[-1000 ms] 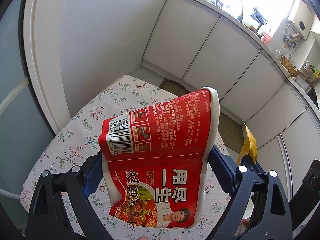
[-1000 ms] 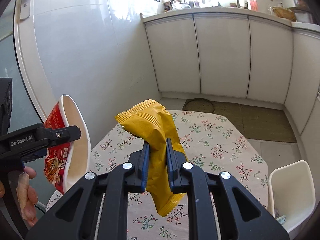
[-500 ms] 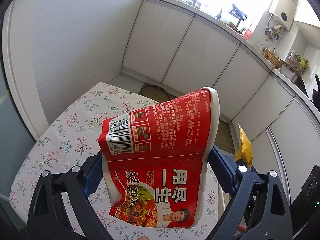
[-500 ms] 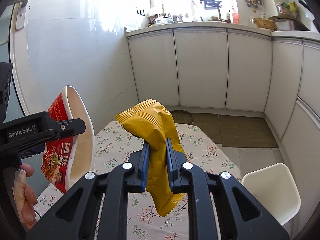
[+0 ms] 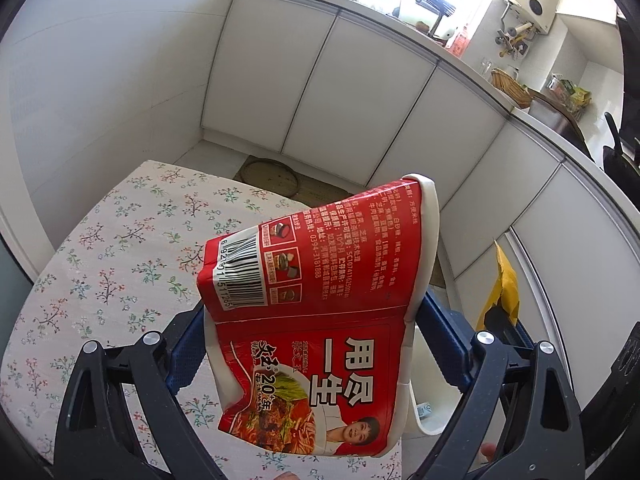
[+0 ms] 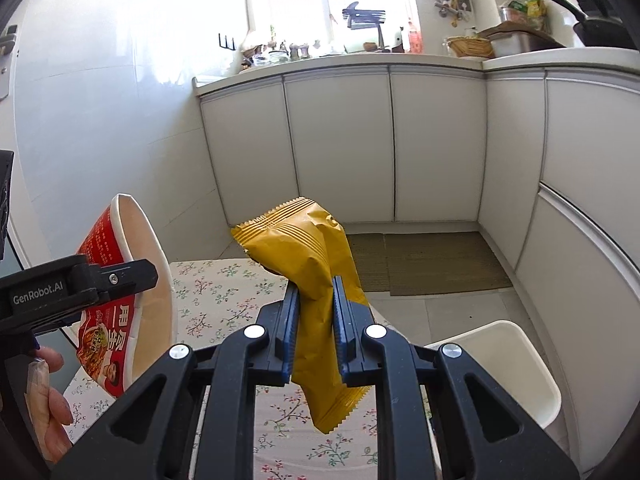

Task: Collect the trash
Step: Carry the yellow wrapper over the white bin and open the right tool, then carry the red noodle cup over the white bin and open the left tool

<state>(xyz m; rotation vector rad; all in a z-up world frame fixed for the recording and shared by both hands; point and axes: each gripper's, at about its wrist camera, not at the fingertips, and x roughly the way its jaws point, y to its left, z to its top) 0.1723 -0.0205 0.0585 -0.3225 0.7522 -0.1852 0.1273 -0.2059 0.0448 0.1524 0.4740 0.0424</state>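
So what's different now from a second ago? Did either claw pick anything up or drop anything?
Nothing was picked up or dropped. Both claws swung across the kitchen together: the flowered table slid left in both views, and the white bin came further into the right one. As before, the left gripper clamps the red noodle cup and the right gripper pinches the yellow snack bag.

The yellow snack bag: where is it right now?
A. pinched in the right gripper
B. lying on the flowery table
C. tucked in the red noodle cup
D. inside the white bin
A. The right gripper has its jaws shut on the yellow snack bag, holding it in the air above the table.
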